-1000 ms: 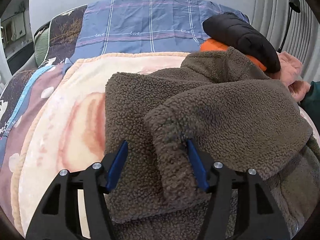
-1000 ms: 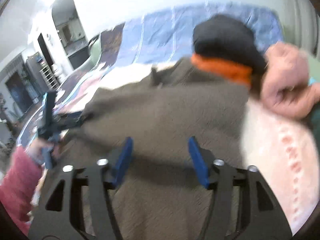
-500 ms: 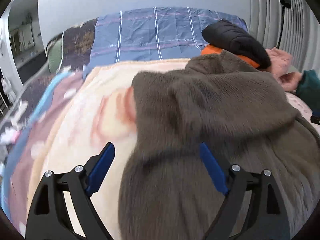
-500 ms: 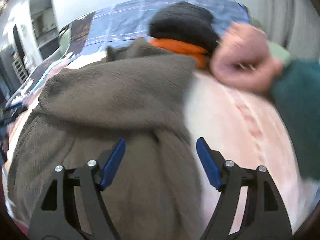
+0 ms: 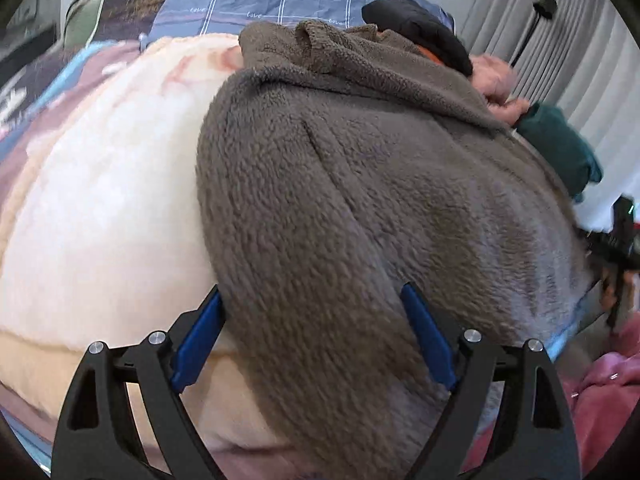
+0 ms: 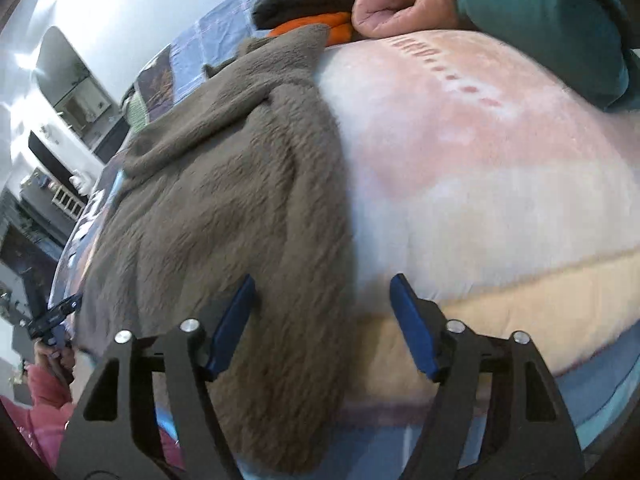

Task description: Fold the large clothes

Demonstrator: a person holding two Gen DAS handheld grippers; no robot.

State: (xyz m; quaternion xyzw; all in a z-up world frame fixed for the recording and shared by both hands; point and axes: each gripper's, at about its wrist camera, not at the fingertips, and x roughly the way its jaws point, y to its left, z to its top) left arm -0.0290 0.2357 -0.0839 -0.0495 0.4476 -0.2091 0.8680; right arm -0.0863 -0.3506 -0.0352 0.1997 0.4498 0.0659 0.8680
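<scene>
- On the bed, a brown fleece garment point(image 5: 360, 200) is spread over a cream and pink blanket point(image 5: 100, 200), its long axis running from the near hem away to the collar by the pillows.
- At the garment's left edge, the left gripper point(image 5: 312, 340) is held wide apart and grasps nothing; the left side fold is seen between its jaws, with no pad pressing on it.
- At the garment's right edge, the right gripper point(image 6: 322, 324) is also released; its jaws have just been closing somewhat, with the right side fold point(image 6: 304, 280) lying between them, unpinched.
- Beyond the collar, other clothes are piled: a black and orange item point(image 5: 420, 36), a pink one point(image 6: 400, 0) and a teal one point(image 6: 560, 20).
- Both grippers are judged about equally near the hem, which lies just ahead and below; a fold along the long axis, hem towards collar, appears to be the coming move.
</scene>
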